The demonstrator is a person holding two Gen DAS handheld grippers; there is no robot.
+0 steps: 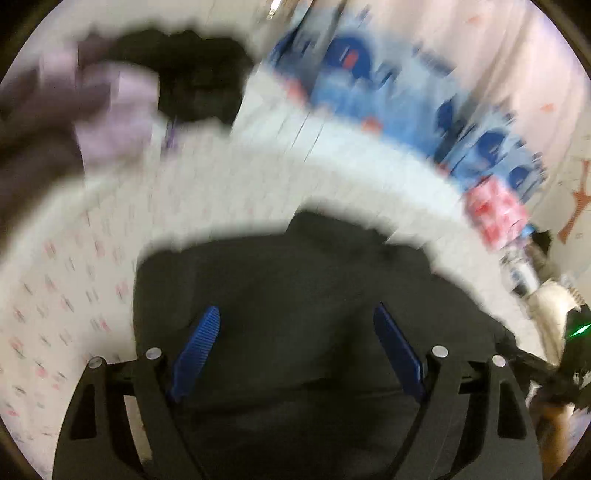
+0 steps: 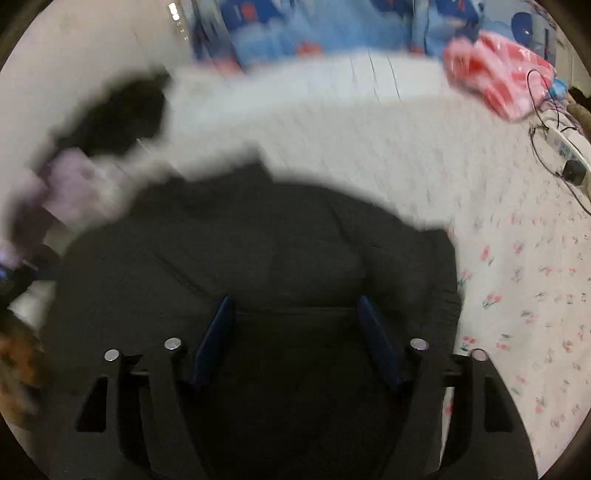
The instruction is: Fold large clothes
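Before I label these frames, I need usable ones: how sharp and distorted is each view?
Left wrist: heavy motion smear over the bedsheet and black garment; the claw stays crisp. Right wrist: the same smear; power strip readable. Both bulge fisheye-round.

- I see a white bedsheet [image 2: 517, 295] with small pink flowers beneath and right of the tool.
- Blue patterned bedding [image 2: 317, 33] ahead, far edge.
- Power strip [image 2: 567, 147] with cables, far right.
- Both views motion-blurred.
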